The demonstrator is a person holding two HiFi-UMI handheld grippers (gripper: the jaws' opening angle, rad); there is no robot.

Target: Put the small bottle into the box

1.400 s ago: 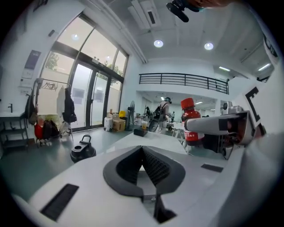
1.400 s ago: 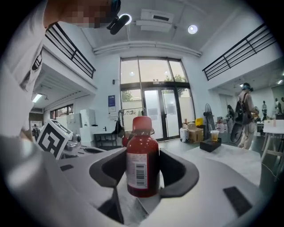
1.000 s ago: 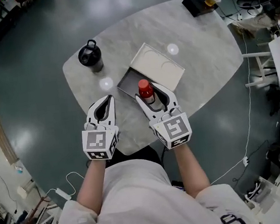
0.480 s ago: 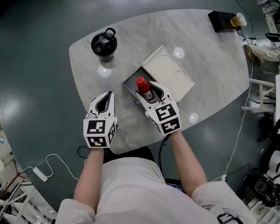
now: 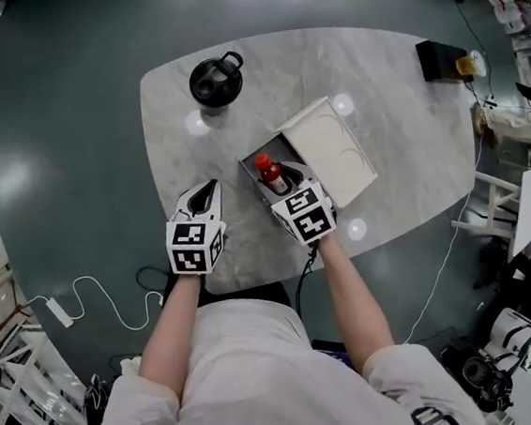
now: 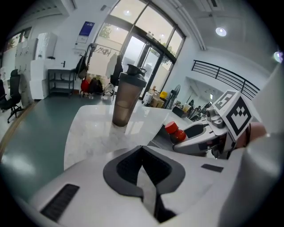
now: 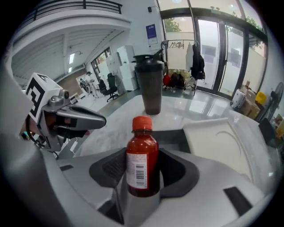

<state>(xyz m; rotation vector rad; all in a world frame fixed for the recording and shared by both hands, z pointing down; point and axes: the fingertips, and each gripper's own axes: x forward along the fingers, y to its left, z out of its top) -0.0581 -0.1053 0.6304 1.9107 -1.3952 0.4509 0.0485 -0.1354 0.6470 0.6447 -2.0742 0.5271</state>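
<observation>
The right gripper (image 5: 277,181) has carried the small bottle (image 5: 268,172) forward from the box's near edge, and it now stands upright over the dark inside. The jaws are clamped on the bottle's lower body, their pads pressing both sides. The bottle is red-brown clear plastic with a red ribbed screw cap and a white barcode label. I cannot tell whether its base touches the box floor.

The box (image 5: 248,167) is shallow and square-cornered, dark grey inside. Its white lid (image 5: 336,149) lies flipped open on the right, with a curved moulded hollow.

The left gripper (image 5: 206,192) sits near the tabletop's near edge, just left of the box, jaws closed on nothing.

The tabletop (image 5: 372,63) is oval, pale and marbled, glossy with lamp glare. A smoky cylindrical shaker (image 5: 214,79) with a black loop lid stands near the far left edge, with bare surface between it and the box. A black block (image 5: 438,58) sits at the far right edge.
</observation>
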